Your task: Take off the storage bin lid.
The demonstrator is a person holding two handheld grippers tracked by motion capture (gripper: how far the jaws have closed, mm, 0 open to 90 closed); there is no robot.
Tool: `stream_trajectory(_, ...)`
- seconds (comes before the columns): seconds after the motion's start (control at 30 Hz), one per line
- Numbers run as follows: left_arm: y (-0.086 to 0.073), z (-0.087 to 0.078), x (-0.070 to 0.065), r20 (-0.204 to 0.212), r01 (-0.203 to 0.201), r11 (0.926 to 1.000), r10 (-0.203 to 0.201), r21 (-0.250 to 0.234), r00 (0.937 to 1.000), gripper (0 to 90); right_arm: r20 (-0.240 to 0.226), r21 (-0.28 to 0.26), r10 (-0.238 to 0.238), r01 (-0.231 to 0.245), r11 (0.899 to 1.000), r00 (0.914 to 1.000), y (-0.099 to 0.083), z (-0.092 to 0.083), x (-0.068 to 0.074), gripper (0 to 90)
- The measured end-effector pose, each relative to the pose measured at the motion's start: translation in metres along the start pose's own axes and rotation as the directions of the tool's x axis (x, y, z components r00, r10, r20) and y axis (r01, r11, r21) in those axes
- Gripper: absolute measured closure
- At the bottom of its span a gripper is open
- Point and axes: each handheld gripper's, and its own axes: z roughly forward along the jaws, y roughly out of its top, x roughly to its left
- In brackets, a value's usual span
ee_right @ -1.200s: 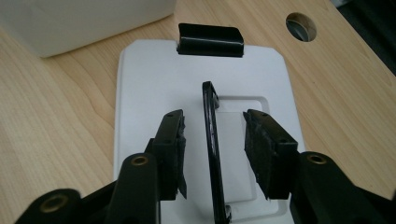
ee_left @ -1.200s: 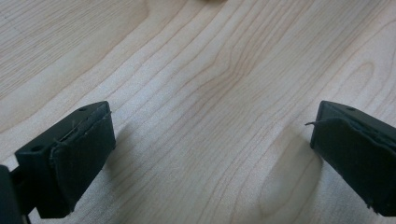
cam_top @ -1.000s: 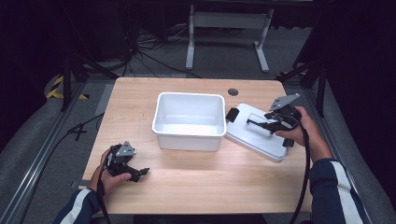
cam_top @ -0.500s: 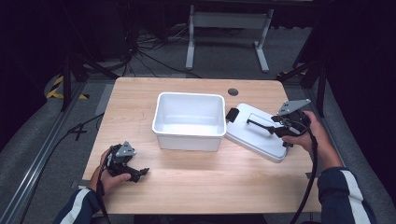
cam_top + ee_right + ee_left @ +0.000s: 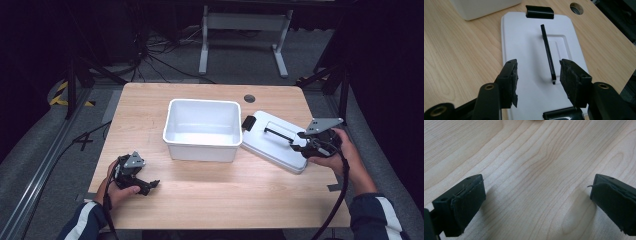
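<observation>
A white rectangular lid (image 5: 270, 145) lies flat on the table, right of an empty white bin (image 5: 200, 150). The lid (image 5: 524, 45) carries a thin black handle bar (image 5: 547, 50) and a black clip (image 5: 539, 11) at its far end. My right gripper (image 5: 298, 143) is at the lid's right end. Its jaws have just been opening. In the right gripper view my right gripper (image 5: 539, 80) straddles the near end of the handle, and neither pad touches it. My left gripper (image 5: 149, 186) rests at the front left, open over bare wood (image 5: 537, 202).
The wooden table (image 5: 225, 200) has a round cable hole (image 5: 249, 98) behind the lid. A second black clip (image 5: 562, 113) sits at the lid's near end. Dark floor, cables and a metal stand lie beyond the far edge.
My right gripper has drawn back to the right and toward the near edge along the lid, and its jaws stand wider. The left gripper has stayed put.
</observation>
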Motion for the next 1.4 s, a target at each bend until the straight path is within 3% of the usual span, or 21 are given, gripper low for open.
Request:
stream_trajectory(0.87, 0.0, 0.0, 0.0, -0.002, 0.0, 1.0, 0.0, 0.0, 1.0, 0.4, 0.038, -0.053, 0.051, -0.049, 0.997, 0.998, -0.062, -0.025, 0.019, 40.5)
stream_trajectory(1.13, 0.0, 0.0, 0.0, -0.002, 0.0, 1.0, 0.0, 0.0, 1.0, 0.4, 0.03, -0.061, 0.072, -0.07, 0.996, 0.9969, -0.089, -0.016, 0.027, 38.6)
stream_trajectory(1.4, 0.0, 0.0, 0.0, -0.003, 0.0, 1.0, 0.0, 0.0, 1.0, 0.4, 0.021, -0.029, 0.096, -0.095, 0.995, 0.9952, -0.11, 0.007, 0.034, 34.0)
